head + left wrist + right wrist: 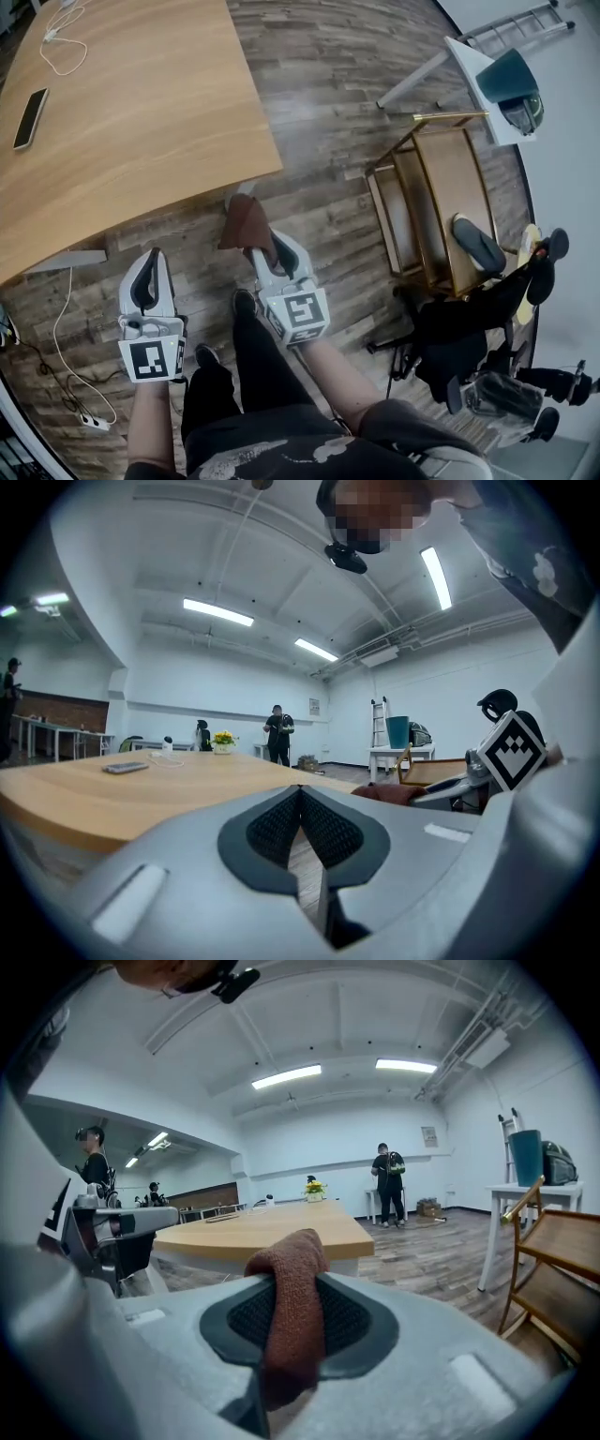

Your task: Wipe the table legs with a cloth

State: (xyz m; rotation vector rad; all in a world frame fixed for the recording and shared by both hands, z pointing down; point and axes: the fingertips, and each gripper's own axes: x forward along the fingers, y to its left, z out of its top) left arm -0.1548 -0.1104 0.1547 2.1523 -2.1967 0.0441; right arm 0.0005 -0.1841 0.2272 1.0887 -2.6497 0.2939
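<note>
My right tool (265,246) is clamped on the brown cloth (292,1307). The cloth sticks out from its jaws, near the corner of the bench (141,112), above the floor (328,122). My left tool (300,803) has its jaws together, with nothing between them.

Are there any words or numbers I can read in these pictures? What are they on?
No words or numbers can be read.
Marker cube on the left gripper: only black-and-white squares.
Marker cube on the right gripper: the same.
Wall sign: too small to read.
</note>
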